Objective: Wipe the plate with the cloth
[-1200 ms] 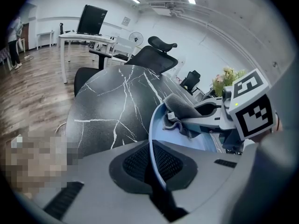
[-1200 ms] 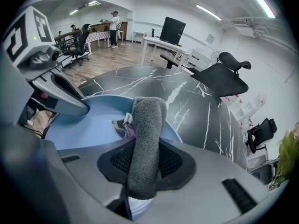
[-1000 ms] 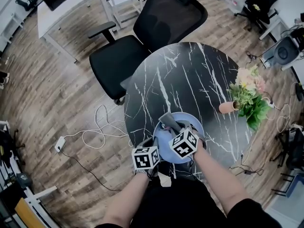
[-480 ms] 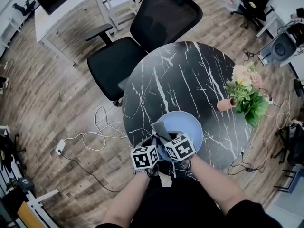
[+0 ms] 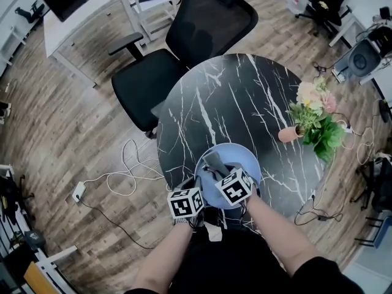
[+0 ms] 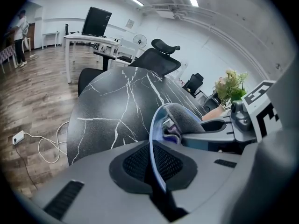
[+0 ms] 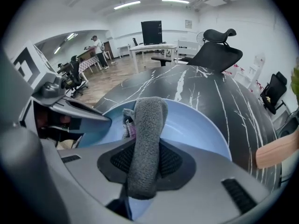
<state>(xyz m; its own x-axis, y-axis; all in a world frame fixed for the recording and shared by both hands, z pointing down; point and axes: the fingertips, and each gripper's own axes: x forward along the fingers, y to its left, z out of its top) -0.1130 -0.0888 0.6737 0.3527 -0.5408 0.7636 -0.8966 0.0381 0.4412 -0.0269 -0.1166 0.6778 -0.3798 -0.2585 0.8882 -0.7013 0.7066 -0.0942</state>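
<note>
**The cloth sweeps back over the blue plate**
On the round black table (image 5: 245, 97) with white marble veins, the smooth pale-blue plate (image 7: 196, 125) lies at the near edge. The left gripper (image 6: 156, 167) pinches its thin rim. The right gripper (image 7: 145, 164), clamped on the fuzzy grey folded cloth (image 7: 147, 125), has brought it from the plate's left rim back toward the middle, so the wiping seems well under way.

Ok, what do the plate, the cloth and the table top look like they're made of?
Plate: pale blue, smooth with a soft sheen and thin rim; plastic or glazed ceramic, can't tell which.
Cloth: grey, fuzzy napped pile, likely microfibre or terry.
Table top: black with white veins, marble or a marble-look laminate.
</note>
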